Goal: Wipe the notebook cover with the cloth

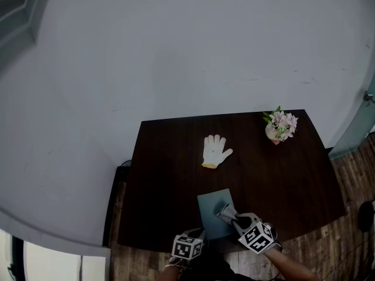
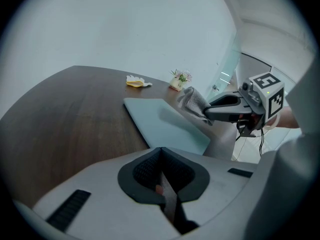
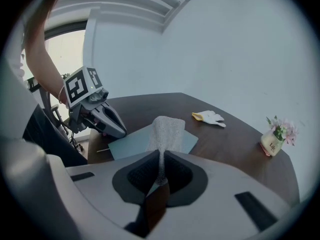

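Observation:
A teal notebook (image 1: 212, 216) lies flat near the front edge of the dark table (image 1: 176, 186). My right gripper (image 1: 232, 218) is over its right part, shut on a grey cloth (image 1: 225, 210) that hangs down onto the cover. In the right gripper view the cloth (image 3: 165, 130) rises from the closed jaws, with the notebook (image 3: 135, 143) behind it. My left gripper (image 1: 198, 236) is at the notebook's near left edge, shut with nothing in it. From the left gripper view the notebook (image 2: 160, 124) lies ahead and the right gripper (image 2: 210, 113) holds the cloth (image 2: 193, 99) above its far side.
A white work glove (image 1: 215, 150) lies mid-table beyond the notebook. A small pot of pink flowers (image 1: 280, 126) stands at the back right corner. A pale wall runs behind the table, and wooden floor (image 1: 351, 174) shows to the right.

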`<state>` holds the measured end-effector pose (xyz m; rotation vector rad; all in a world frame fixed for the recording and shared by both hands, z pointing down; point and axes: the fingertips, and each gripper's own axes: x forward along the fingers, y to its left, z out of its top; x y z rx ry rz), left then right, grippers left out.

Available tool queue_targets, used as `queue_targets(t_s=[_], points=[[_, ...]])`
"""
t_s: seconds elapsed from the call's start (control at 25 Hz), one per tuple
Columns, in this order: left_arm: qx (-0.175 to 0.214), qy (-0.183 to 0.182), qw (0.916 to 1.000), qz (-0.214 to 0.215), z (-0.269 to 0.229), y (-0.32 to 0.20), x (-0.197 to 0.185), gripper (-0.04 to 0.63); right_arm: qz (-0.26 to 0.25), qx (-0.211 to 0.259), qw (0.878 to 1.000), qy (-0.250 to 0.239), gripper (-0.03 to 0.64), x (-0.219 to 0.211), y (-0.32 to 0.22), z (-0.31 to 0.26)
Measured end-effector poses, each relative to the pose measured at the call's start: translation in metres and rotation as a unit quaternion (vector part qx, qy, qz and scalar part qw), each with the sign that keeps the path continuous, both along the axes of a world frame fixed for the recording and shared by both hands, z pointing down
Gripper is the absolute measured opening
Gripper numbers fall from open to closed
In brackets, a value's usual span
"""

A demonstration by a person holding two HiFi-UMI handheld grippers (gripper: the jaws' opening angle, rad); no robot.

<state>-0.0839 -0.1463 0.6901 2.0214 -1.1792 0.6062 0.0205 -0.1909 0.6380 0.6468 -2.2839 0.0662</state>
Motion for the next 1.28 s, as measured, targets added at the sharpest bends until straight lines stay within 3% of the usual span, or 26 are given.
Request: queue_targets(t_s=[0.64,1.28], points=[[-0.007,0.017,0.9995,-0.024,0.001,-0.007,-0.007,0.014,-0.13,-0.038,0.991,0.004,0.034,-0.09,0.053,0.02],[-0.012,0.038,0.9982,-0.044,0.003,-0.011,-0.013,0.014,-0.144,-0.078,0.985,0.046,0.034,-0.104,0.07,0.052]])
